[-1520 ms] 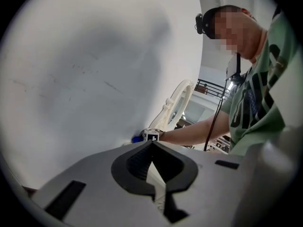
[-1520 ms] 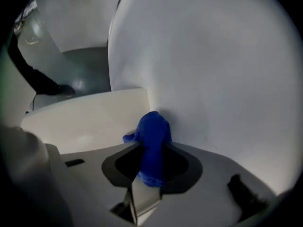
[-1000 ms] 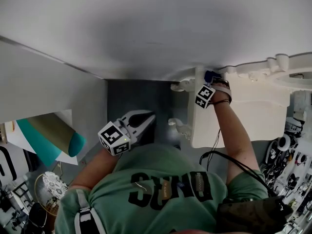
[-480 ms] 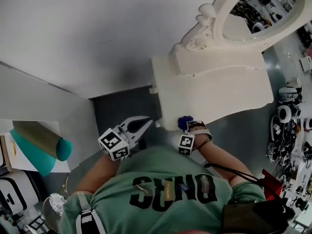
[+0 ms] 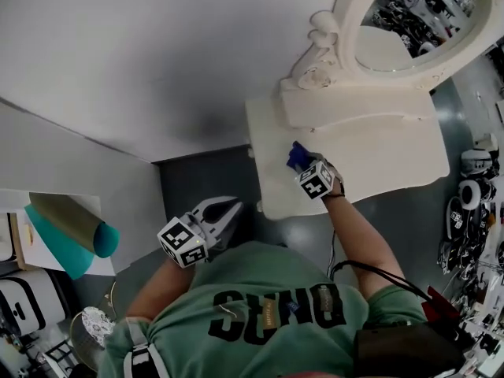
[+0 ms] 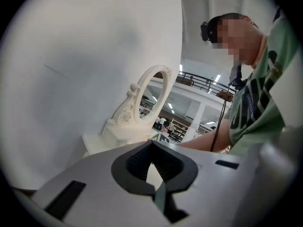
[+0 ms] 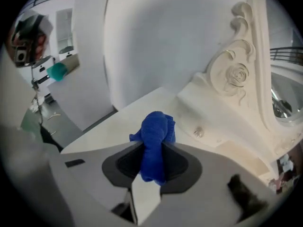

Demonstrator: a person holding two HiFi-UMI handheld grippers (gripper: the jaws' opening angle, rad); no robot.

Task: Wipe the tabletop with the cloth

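Right gripper (image 5: 302, 161), fingers clenched on a bunched blue cloth (image 5: 296, 154), was positioned over the white desk (image 5: 378, 152) in front of the oval mirror (image 5: 409, 14); contact between cloth and desk could not be determined. Left gripper (image 5: 230, 209), fingers closed and empty, was held off the desk near the person's torso.

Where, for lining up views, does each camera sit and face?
Head view: on the head, steeply down at the table; shirt, arms, left tool, right tool show.
Left gripper view: on the left tool, facing the mirror; shirt, right arm show.
Right gripper view: on the right tool, facing the table past the cloth; its jaws show.
All three share table and mirror.
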